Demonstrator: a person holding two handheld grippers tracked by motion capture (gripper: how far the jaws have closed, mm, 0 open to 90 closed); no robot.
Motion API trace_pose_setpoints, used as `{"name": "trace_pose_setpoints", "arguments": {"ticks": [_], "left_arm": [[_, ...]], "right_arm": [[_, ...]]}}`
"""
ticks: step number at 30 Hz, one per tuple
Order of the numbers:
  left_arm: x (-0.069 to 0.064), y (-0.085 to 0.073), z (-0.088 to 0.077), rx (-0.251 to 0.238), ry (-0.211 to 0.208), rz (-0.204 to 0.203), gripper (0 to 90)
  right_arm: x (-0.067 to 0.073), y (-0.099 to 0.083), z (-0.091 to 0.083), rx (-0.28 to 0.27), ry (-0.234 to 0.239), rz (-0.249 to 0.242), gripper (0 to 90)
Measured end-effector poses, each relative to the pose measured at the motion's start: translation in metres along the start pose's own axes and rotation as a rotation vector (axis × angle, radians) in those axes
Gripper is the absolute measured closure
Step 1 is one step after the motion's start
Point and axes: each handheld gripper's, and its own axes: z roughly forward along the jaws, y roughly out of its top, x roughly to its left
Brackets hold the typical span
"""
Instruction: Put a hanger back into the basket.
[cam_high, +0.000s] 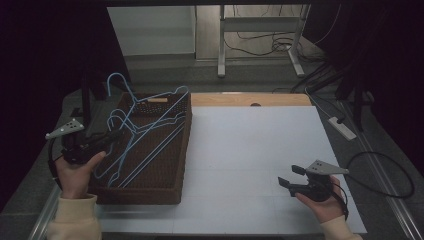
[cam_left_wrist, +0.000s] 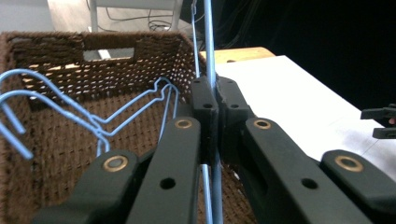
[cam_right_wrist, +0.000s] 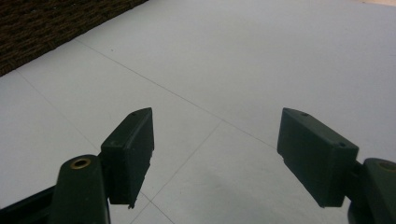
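A brown wicker basket (cam_high: 182, 150) stands at the left of the white table and holds light blue wire hangers (cam_high: 150, 127). My left gripper (cam_high: 116, 135) reaches over the basket's left wall. In the left gripper view its jaws (cam_left_wrist: 215, 88) are shut on the thin wire of one blue hanger (cam_left_wrist: 208, 37), which runs up between the pads. Other hangers (cam_left_wrist: 93, 123) lie against the basket's floor and far wall (cam_left_wrist: 107, 70). My right gripper (cam_high: 289, 176) rests low at the table's front right, open with nothing between its jaws (cam_right_wrist: 215, 154).
The white table top (cam_high: 250, 150) stretches between basket and right hand. A wooden board (cam_high: 250, 100) lies along its far edge. A white power strip (cam_high: 342, 127) and a black cable loop (cam_high: 390, 175) sit off the right side. A metal frame (cam_high: 260, 45) stands behind.
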Motion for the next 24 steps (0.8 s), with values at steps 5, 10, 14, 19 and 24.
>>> {"name": "trace_pose_setpoints", "arguments": {"ticks": [5, 10, 14, 19, 24], "left_arm": [[0.007, -0.002, -0.005, 0.004, -0.006, 0.003, 87.8], [0.011, -0.004, -0.006, 0.029, -0.005, 0.004, 87.8], [0.013, -0.007, 0.002, 0.069, -0.003, 0.005, 87.8], [0.015, -0.010, 0.012, 0.111, -0.001, 0.001, 87.8], [0.016, -0.012, 0.023, 0.145, 0.014, -0.014, 87.8]], "right_arm": [[0.000, 0.000, 0.000, 0.002, -0.001, -0.002, 28.4], [0.000, 0.000, 0.000, 0.003, 0.000, -0.002, 28.4], [0.000, 0.000, 0.000, 0.004, 0.000, -0.003, 28.4], [0.000, 0.000, 0.001, 0.003, -0.001, -0.003, 28.4], [0.000, 0.000, 0.001, 0.005, 0.000, -0.003, 28.4]]}}
